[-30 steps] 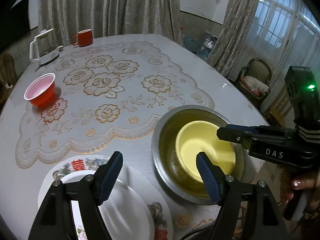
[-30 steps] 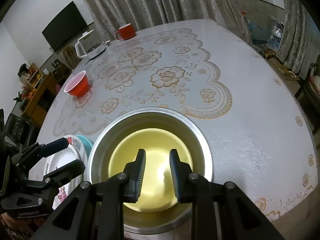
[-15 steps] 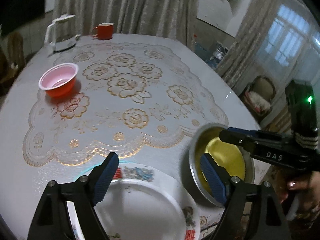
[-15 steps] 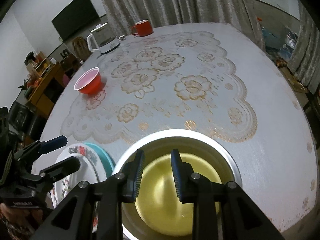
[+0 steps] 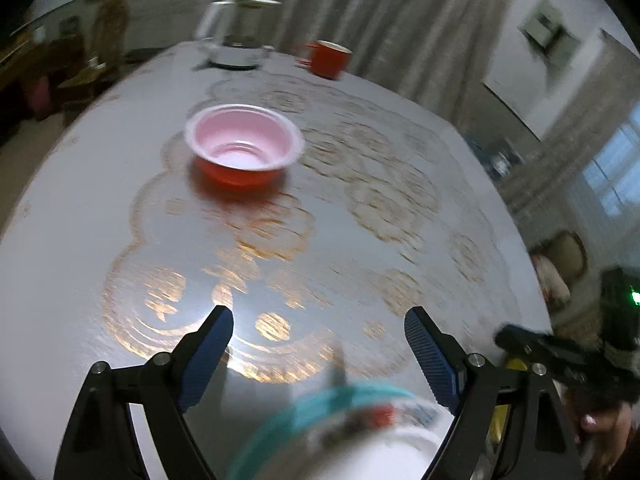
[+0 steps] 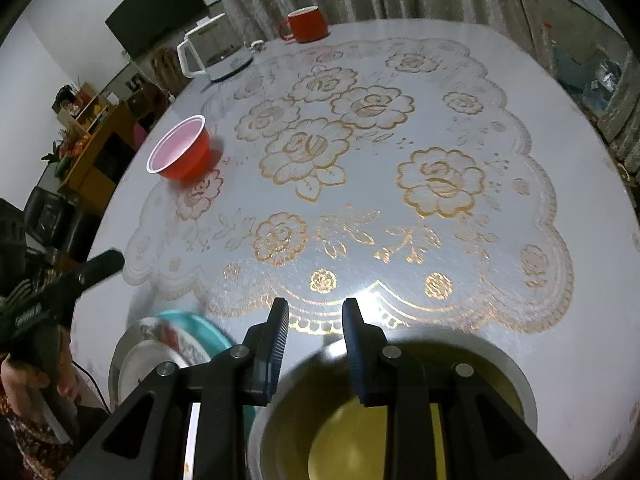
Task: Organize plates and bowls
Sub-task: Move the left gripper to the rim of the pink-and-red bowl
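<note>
Left gripper (image 5: 319, 330) jaws are opening, wide apart, nothing between them, hovering over the bare tablecloth (image 5: 360, 208) with the red bowl (image 5: 243, 144) ahead. Right gripper (image 6: 315, 316) sits narrow and empty above the steel basin (image 6: 516, 376) holding the yellow bowl (image 6: 340, 440). I see the plate stack (image 6: 160, 344) left of the basin; blur, so I think teal plate lowest.

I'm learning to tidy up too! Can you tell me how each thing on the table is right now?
Red bowl: upright, empty, alone.
Yellow bowl: nested inside metal bowl.
Plates: stacked.
Red mug: upright.
Kettle: upright, on its base.
Left tool: opening, empty.
Right tool: narrow gap, empty.
</note>
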A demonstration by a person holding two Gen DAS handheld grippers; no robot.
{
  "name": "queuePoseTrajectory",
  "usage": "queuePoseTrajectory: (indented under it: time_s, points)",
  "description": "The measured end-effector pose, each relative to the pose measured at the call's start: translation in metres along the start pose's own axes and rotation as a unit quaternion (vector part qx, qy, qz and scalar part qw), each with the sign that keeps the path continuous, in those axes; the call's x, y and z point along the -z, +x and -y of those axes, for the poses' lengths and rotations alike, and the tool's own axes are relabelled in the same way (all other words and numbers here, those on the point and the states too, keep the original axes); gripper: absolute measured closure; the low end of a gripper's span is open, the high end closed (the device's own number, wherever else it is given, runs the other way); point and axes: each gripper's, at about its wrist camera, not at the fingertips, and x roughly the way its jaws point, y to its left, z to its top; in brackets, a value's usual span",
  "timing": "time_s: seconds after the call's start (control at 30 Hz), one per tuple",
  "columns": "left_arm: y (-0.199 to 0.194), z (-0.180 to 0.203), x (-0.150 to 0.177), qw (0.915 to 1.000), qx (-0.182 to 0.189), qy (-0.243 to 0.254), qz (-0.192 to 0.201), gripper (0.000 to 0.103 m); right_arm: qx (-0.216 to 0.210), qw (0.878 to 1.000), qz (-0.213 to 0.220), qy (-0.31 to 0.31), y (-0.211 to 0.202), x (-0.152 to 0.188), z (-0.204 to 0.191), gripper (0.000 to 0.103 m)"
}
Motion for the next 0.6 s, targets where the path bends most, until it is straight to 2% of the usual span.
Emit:
queuePoseTrajectory:
  time_s: [0.17, 0.33, 0.47, 0.6]
  points:
    - [0.019, -0.029, -0.016, 0.9989, -0.018, -0.041, -0.011, 0.015, -0.002, 1.0, -0.01, -0.003, 0.012, -0.015, -0.004, 0.076]
    - [0.034, -0.039, -0.028, 0.9981, -0.024, -0.054, -0.02, 0.015, -0.016, 1.0, -0.016, -0.009, 0.027, -0.037, -0.016, 0.076]
    - [0.044, -0.048, -0.037, 0.9972, 0.001, -0.068, -0.031, 0.015, -0.043, 0.999, -0.028, -0.013, 0.042, -0.057, -0.031, 0.072]
    - [0.049, -0.057, -0.047, 0.9953, 0.036, -0.082, -0.036, 0.015, -0.04, 0.998, -0.045, -0.011, 0.061, -0.076, -0.044, 0.071]
